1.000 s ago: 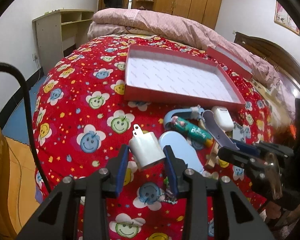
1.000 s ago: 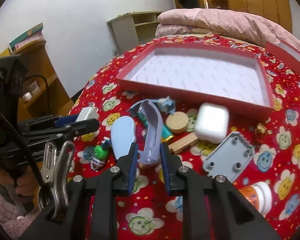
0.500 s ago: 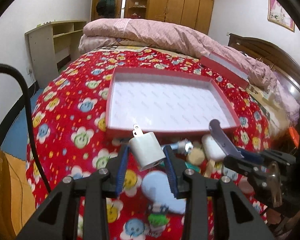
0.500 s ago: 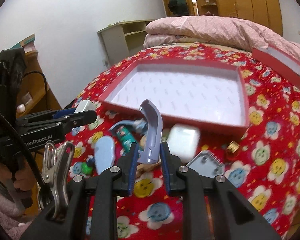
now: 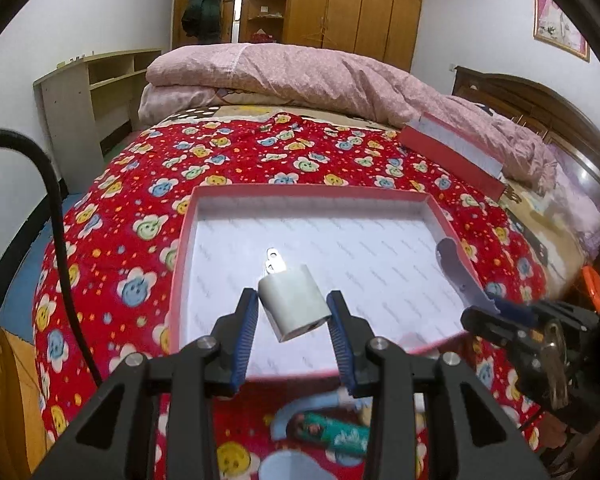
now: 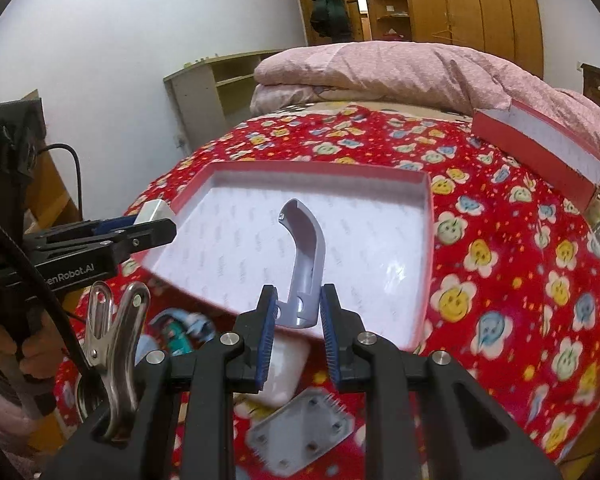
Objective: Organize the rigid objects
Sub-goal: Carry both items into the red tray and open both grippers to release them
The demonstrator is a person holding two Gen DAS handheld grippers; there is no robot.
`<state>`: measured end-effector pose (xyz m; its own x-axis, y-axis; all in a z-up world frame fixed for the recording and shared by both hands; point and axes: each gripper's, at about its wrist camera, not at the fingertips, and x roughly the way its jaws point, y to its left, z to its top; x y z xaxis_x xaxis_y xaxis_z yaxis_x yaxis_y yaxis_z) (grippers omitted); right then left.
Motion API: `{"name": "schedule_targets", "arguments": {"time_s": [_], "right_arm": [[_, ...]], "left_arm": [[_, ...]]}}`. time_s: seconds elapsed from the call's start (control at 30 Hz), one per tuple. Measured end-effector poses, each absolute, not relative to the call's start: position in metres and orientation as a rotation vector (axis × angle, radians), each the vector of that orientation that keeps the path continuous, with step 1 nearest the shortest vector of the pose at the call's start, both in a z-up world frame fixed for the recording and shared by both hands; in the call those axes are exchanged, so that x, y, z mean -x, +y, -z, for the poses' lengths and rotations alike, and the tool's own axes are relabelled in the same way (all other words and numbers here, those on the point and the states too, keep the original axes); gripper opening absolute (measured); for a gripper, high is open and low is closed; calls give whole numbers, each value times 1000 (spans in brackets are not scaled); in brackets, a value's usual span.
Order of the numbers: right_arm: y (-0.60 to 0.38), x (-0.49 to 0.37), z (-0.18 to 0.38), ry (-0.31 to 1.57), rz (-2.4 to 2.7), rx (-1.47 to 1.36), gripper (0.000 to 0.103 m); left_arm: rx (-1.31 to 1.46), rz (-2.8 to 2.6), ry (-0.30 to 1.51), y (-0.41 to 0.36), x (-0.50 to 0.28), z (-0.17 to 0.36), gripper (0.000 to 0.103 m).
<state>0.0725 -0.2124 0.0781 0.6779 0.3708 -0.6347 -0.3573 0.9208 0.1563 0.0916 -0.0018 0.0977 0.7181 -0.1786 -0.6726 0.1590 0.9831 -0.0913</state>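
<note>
Both hands are on the carry-to-box step. The left tool (image 5: 292,322) is clamped on a white charger plug (image 5: 294,304), hanging over the red box (image 5: 184,240) on the bed. The right tool (image 6: 298,312) pinches a curved grey plastic handle (image 6: 306,264) above the same box. Next up, I'd say: lower each piece to the white lining, then part the pads.

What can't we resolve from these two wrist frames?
- Left wrist: items below the red tray are blurred and partly hidden by the left gripper, which holds the white charger.
- Right wrist: white case hidden behind the right gripper, which holds the curved grey part.
- Grey plate: blurred.
</note>
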Motion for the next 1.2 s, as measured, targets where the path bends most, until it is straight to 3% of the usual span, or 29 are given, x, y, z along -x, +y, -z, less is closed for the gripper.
{"name": "schedule_targets", "arguments": {"time_s": [0.63, 1.1, 1.2], "right_arm": [[-219, -155, -59, 778, -374, -3, 23], [-220, -173, -46, 796, -363, 7, 23], [-220, -173, -46, 794, -372, 0, 31]], "left_arm": [[2, 124, 839, -17, -186, -65, 37], [-53, 97, 845, -27, -206, -51, 39], [-51, 106, 850, -29, -205, -52, 46]]}}
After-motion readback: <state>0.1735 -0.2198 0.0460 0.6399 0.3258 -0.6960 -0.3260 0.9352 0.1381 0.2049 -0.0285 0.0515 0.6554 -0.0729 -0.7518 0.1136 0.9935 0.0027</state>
